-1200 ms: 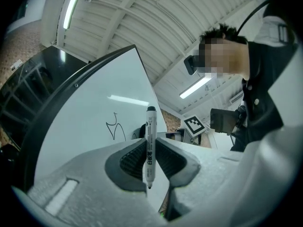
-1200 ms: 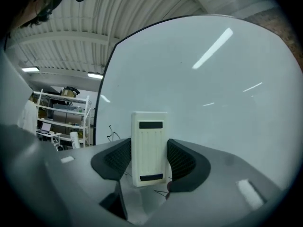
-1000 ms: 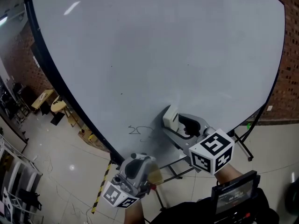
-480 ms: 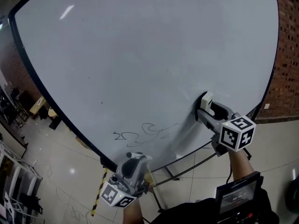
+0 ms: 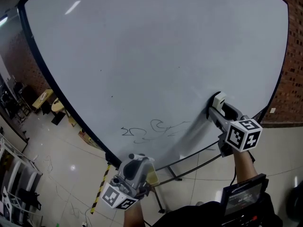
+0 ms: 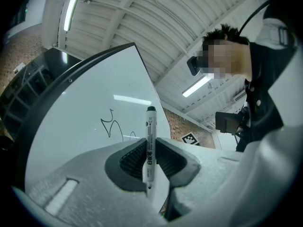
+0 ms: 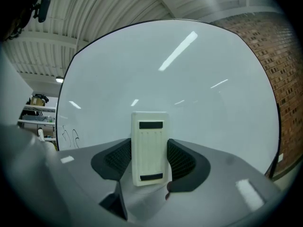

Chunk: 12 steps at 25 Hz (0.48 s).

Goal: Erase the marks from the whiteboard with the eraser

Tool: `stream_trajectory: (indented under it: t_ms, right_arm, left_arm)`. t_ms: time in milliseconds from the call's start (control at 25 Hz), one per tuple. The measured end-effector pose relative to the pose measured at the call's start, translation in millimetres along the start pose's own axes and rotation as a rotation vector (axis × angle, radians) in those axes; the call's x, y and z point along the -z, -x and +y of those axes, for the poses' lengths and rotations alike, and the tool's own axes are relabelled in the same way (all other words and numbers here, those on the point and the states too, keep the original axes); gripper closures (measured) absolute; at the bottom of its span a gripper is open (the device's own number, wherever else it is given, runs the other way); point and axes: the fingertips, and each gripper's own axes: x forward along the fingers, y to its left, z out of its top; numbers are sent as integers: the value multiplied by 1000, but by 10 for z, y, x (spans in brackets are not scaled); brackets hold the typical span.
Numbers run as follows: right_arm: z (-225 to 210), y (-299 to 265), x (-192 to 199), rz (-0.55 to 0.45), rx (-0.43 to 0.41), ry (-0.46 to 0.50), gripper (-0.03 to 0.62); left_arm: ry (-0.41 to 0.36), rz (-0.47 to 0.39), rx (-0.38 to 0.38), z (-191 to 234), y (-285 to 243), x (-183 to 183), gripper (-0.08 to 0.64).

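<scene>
Both tongs are loaded. My right gripper [image 5: 217,106] has its jaws closed a fair way onto the flat sides of the cream eraser [image 5: 218,98], which stands upright between the black pads [image 7: 182,159]. My left gripper [image 5: 136,163] hangs low, below the board's bottom edge. Its jaws are pinched nearly together on a white marker [image 6: 150,148] that points up with its black cap on top.

The eraser is up against the whiteboard [image 5: 156,51] at its lower right. I cannot tell whether it actually touches. The scribbled marks [image 5: 155,128] lie to its left near the bottom edge, well apart from it. Otherwise the board is a wide pale sheet in a dark frame, carrying streaks of reflected light.

The board rests on a thin black stand [image 5: 187,168]. Under it is a glossy light floor [image 5: 52,174] with a yellow-and-black stripe [image 5: 101,189]. A red brick wall [image 5: 292,79] runs behind on the right, and some furniture [image 5: 45,100] sits off to the left. Overhead there is a ribbed white ceiling [image 6: 142,18] with a tube light [image 6: 72,7].
</scene>
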Motion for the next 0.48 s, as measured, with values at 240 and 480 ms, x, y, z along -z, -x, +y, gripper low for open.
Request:
stream_trajectory:
  t_ms: [240,480]
  right_arm:
    - [720,-42,111,9,-43,78,353]
    - [1363,-129,66,-13,-44,120,353]
  left_arm:
    - [7,-3,-11,73,278,-57,502]
    - [9,-5,-23,261,613,-192,502]
